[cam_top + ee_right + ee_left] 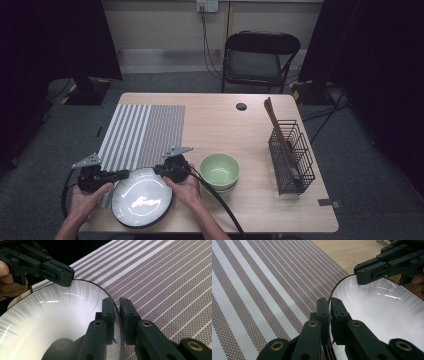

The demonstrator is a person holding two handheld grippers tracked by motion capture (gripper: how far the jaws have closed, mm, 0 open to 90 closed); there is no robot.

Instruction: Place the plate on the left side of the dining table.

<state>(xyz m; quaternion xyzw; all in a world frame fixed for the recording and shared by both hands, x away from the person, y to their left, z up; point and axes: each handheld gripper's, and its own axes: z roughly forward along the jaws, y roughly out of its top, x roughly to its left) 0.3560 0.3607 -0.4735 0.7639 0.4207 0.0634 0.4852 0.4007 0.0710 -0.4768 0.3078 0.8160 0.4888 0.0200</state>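
The left gripper [120, 174] is clamped on the left rim of a white plate [142, 197], and the right gripper [159, 170] is clamped on the plate's far right rim, so the plate is held between the two near the table's near left edge. In the left gripper view the two black jaws pinch the plate's dark edge, one pad inside the bowl of the plate and one outside; the right gripper view shows the same pinch on the opposite rim. The plate has a dark rim and fine grey streaks running inward. Its far edge overlaps the near end of a striped placemat [142, 130] that lies on the left half of the wooden table [230, 125]. Just right of the right gripper stands a green bowl [219, 170], stacked on another. Farther right, a black wire basket [292, 157] holds brown chopsticks [276, 125] leaning toward the far side. A black folding chair [260, 57] stands beyond the table
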